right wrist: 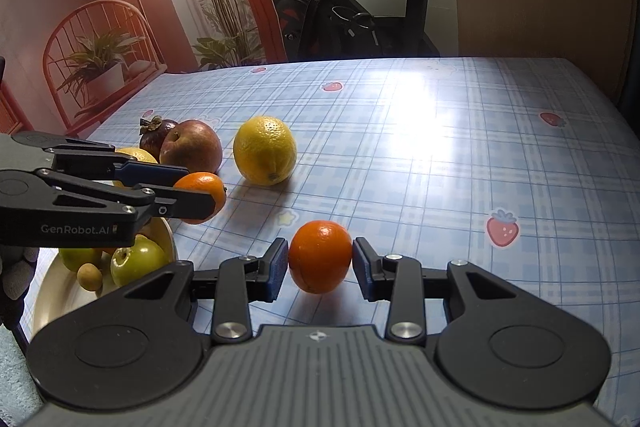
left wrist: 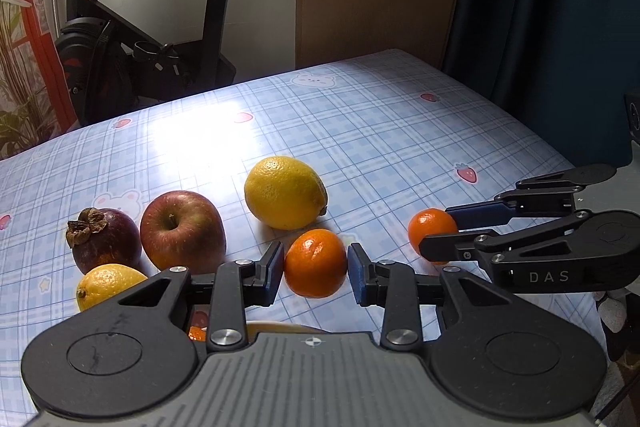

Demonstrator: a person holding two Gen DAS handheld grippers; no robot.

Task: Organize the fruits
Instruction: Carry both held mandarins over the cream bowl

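Left gripper (left wrist: 315, 269) clamped on a small round orange mandarin (left wrist: 315, 263), lifted above the shallow cream bowl (right wrist: 44, 301); right gripper (right wrist: 320, 263) pinching a second glossy orange mandarin (right wrist: 320, 255) just over the blue plaid tablecloth (right wrist: 460, 163). Both pad pairs sit on curved, slick peel. Risk: either fruit could squirt free during carry and roll into the yellow lemon (right wrist: 265, 150) or off the table edge

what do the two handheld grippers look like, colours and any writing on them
Both the left gripper and the right gripper are black linkage frames with silver pivot bolts, blue finger pads and a ribbed grey body. The right one's side reads "DAS"; the left one's reads "GenRobot.AI".
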